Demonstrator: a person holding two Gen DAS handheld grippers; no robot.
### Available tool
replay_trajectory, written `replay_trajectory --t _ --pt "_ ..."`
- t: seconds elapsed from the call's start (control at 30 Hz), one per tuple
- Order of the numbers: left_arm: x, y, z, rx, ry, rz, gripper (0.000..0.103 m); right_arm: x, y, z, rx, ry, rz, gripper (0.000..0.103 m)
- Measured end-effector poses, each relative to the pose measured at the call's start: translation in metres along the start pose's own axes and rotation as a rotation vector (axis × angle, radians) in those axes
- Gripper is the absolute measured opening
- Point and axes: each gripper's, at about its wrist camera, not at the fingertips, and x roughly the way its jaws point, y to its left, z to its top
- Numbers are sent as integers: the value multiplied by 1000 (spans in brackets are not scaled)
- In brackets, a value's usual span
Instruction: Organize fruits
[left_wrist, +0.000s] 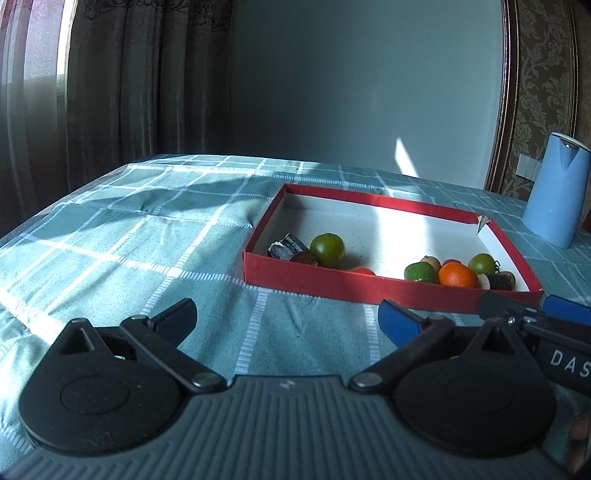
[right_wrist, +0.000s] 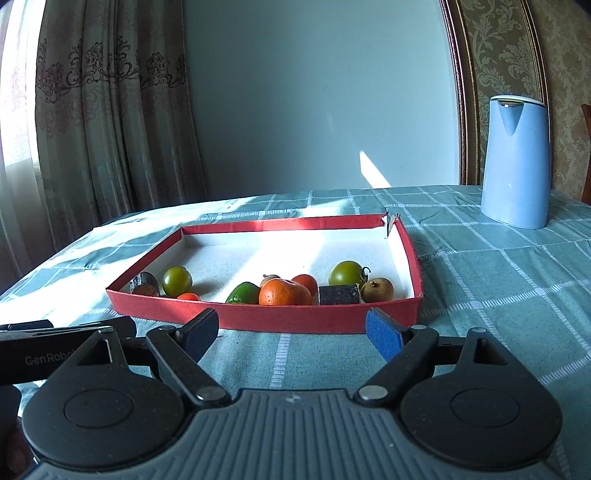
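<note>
Jaws on both grippers stand wide apart and empty: left gripper (left_wrist: 288, 317) and right gripper (right_wrist: 291, 332) hover side by side over the checked tablecloth (right_wrist: 498, 295), just short of the near wall of the red box (right_wrist: 317, 321). I list the contents, all lying in the near half of the box on its white floor: orange (right_wrist: 285, 292) front and centre, touching a green avocado (right_wrist: 243, 293) to its left and a dark cut block (right_wrist: 340, 294) to its right; a brown round fruit (right_wrist: 377, 290) by the right wall; a green tomato (right_wrist: 347, 273) behind the block; a second green tomato (right_wrist: 177, 281) near the left corner beside a dark log-shaped piece (right_wrist: 144, 284); a small red tomato (right_wrist: 188, 296) against the near wall. Long axes: the box runs left to right across my view; the avocado lies slanted, one end toward the near wall; the log piece points toward the far left corner. Risks, as I judge them: the fruits are packed tight, so jaws closing on the orange may nudge its neighbours or roll them; the low cardboard wall could catch a fingertip and drag the light box; its far right corner (right_wrist: 389, 221) is already torn; the two grippers sit close enough to clash. A blue jug (right_wrist: 515, 166) stands well apart.
</note>
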Motion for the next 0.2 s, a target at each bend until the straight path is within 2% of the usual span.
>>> replay_trajectory --t 0.2 --pt "2 -5 0 26 -2 12 103 -4 -4 0 11 -5 3 87"
